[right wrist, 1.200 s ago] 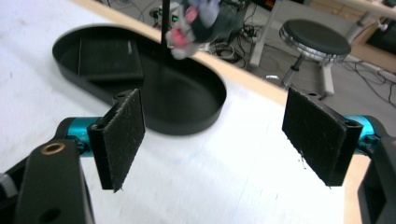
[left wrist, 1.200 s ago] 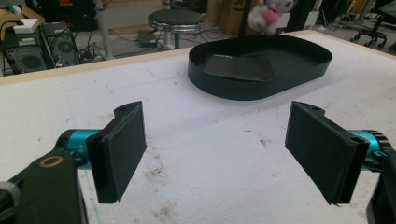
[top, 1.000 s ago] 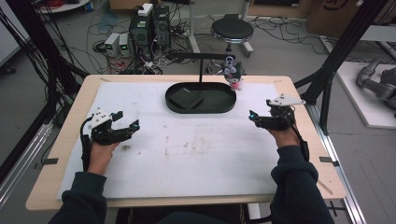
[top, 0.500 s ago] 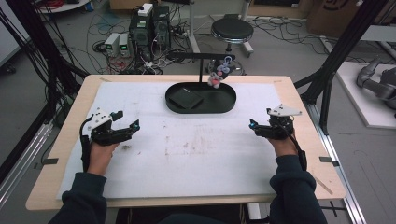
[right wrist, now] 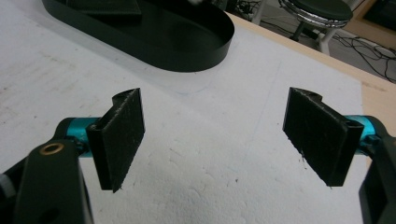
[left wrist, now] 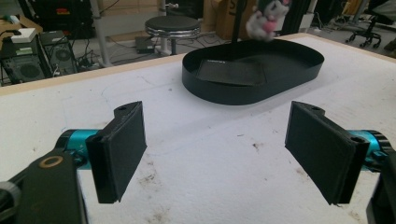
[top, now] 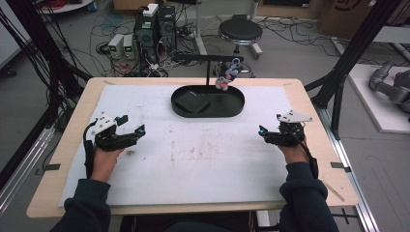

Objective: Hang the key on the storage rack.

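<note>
both claws are out over the white sheet (top: pixel 203 159) that covers the tabletop (top: pixel 314 104); the left claw (top: pixel 129 137) sits at the person's left side, held low over the sheet with its jaws spread wide and nothing between them; in the left gripper view the two black pads (left wrist: pixel 122 149) stand well apart over bare, smudged sheet; the right claw (top: pixel 265 136) mirrors it on the far right side, jaws likewise wide apart and empty, and the right gripper view shows clean white sheet between them; the two claws are well apart from each other, each pointing inward toward the middle; at the far middle of the tabletop lies a black oval tray (top: pixel 233 109), and inside its left half rests a flat dark square pad (top: pixel 192 103), lying flat on the tray floor; behind the tray rises a thin black stand (top: pixel 209 65) with a crossbar, and from the right end of that bar hangs a small plush toy (top: pixel 227 76), white, grey and pink, dangling just above the tray's far rim; it looks tilted, blurred in the left gripper view; beyond the tabletop stand a round black stool (top: pixel 240 31) and computer boxes (top: pixel 155 26) among cables on the floor.
</note>
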Demonstrator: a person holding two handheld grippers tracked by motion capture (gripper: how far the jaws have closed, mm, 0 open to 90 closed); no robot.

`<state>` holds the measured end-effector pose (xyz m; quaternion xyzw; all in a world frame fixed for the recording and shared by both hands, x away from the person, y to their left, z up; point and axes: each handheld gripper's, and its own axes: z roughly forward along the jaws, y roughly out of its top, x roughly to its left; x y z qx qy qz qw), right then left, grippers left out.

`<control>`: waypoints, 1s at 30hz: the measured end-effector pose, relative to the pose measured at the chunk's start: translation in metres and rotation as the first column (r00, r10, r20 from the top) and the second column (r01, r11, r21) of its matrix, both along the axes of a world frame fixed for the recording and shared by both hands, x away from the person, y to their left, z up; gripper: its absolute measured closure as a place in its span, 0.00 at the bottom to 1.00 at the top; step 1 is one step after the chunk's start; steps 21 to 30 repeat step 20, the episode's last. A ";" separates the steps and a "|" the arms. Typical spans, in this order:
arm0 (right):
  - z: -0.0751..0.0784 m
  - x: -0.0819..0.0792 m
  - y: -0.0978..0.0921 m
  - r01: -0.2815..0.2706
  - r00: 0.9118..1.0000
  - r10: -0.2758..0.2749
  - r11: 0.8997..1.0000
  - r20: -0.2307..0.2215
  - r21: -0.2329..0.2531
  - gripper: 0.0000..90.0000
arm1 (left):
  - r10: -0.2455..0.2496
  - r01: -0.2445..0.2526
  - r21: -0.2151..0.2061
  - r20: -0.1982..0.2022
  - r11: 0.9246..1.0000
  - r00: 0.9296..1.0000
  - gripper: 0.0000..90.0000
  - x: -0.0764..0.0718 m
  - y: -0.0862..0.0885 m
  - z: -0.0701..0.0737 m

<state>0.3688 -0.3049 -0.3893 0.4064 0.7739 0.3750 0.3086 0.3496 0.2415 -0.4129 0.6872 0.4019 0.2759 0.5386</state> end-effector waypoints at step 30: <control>-0.002 0.000 0.003 -0.014 1.000 0.014 1.000 -0.010 -0.008 0.24 | 0.003 -0.003 -0.007 -0.004 1.000 1.000 0.23 0.002 0.001 -0.001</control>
